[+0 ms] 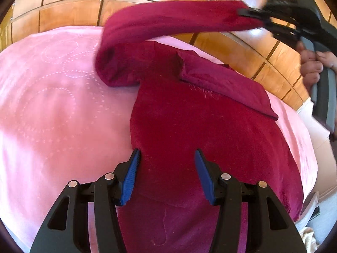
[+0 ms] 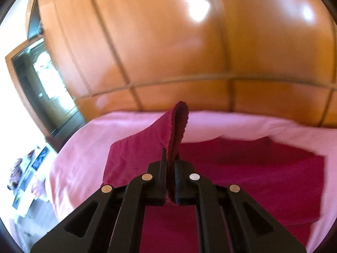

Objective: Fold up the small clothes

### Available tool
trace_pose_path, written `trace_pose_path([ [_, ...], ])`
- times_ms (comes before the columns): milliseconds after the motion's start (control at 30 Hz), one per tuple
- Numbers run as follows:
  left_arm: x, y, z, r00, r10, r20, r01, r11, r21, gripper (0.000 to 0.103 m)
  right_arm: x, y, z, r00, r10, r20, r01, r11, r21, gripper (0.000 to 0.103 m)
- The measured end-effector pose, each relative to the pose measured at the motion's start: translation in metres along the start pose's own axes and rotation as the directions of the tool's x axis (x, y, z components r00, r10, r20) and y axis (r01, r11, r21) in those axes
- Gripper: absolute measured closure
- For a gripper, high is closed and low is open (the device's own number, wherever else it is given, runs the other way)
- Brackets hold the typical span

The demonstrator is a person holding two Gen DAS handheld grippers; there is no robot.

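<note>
Garment (image 1: 185, 130), deep crimson and velvety, lies spread on the bed (image 1: 52, 109), which wears a pink cover stitched with dotted rings. One sleeve (image 1: 172, 21) is up off the bed, arching from the shoulder area over to the right gripper (image 1: 250, 13), whose jaws are clamped on the cuff; in the right wrist view the cuff's rolled edge (image 2: 179, 122) stands up out of the closed fingers. A hand (image 1: 313, 67) grips that tool's handle at the right edge. The other sleeve (image 1: 227, 84) lies folded across the body, angled toward the right side of the bed. Left gripper (image 1: 167, 162) hovers over the lower body with its blue pads (image 1: 131, 175) standing about half apart, nothing pinched; whether they touch the cloth I can't tell. Glossy wooden panels (image 2: 168, 42) with dark seams rise behind the bed. Far left in the right wrist view, a dark framed cabinet (image 2: 42, 84) stands beside the panels, blurred.
</note>
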State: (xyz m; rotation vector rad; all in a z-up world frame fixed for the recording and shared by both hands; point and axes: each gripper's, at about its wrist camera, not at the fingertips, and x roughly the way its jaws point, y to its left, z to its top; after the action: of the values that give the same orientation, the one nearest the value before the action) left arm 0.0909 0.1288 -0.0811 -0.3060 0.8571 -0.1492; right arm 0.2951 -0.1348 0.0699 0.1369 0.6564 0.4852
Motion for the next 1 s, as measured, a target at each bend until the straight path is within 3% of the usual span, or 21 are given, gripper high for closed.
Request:
trace_pose_path([
  [133, 0.006, -0.007, 0.0, 1.0, 0.026, -0.012, -0.025, 0.999, 0.029, 0.047, -0.014, -0.058, -0.008, 0.994, -0.105, 0.006, 0.105, 0.992, 0.064, 0.098],
  [267, 0.011, -0.012, -0.002, 0.998, 0.055, -0.019, -0.053, 0.997, 0.062, 0.047, -0.013, -0.12, -0.029, 0.98, -0.192, -0.048, 0.197, 0.968, 0.155, 0.098],
  [467, 0.01, -0.014, -0.001, 0.997, 0.073, -0.028, -0.07, 0.993, 0.091, 0.047, 0.006, -0.175, -0.072, 0.963, -0.218, -0.159, 0.254, 0.931, 0.262, 0.098],
  [567, 0.004, -0.016, 0.012, 0.998, 0.056, -0.017, -0.055, 0.995, 0.087, 0.047, 0.015, -0.189, -0.087, 0.959, -0.206, -0.192, 0.258, 0.917, 0.304, 0.098],
  [633, 0.002, -0.019, 0.024, 0.999, 0.054, 0.008, -0.054, 0.994, 0.096, 0.047, 0.019, -0.194, -0.096, 0.955, -0.21, -0.209, 0.269, 0.91, 0.316, 0.091],
  [700, 0.001, -0.023, 0.04, 0.998, 0.051, 0.041, -0.056, 0.993, 0.108, 0.047, 0.013, -0.194, -0.097, 0.958, -0.217, -0.186, 0.27, 0.903, 0.334, 0.073],
  [767, 0.004, -0.025, 0.058, 0.995, 0.062, 0.075, -0.071, 0.99, 0.121, 0.047, -0.003, -0.195, -0.102, 0.963, -0.224, -0.15, 0.263, 0.901, 0.346, 0.072],
  [900, 0.017, -0.028, 0.088, 0.991, 0.068, 0.117, -0.081, 0.991, 0.111, 0.047, -0.032, -0.175, -0.092, 0.968, -0.242, -0.068, 0.251, 0.923, 0.29, 0.066],
  [1000, 0.034, -0.029, 0.111, 0.99, 0.064, 0.122, -0.075, 0.993, 0.093, 0.047, -0.021, -0.161, -0.085, 0.97, -0.231, -0.079, 0.243, 0.945, 0.22, 0.063],
])
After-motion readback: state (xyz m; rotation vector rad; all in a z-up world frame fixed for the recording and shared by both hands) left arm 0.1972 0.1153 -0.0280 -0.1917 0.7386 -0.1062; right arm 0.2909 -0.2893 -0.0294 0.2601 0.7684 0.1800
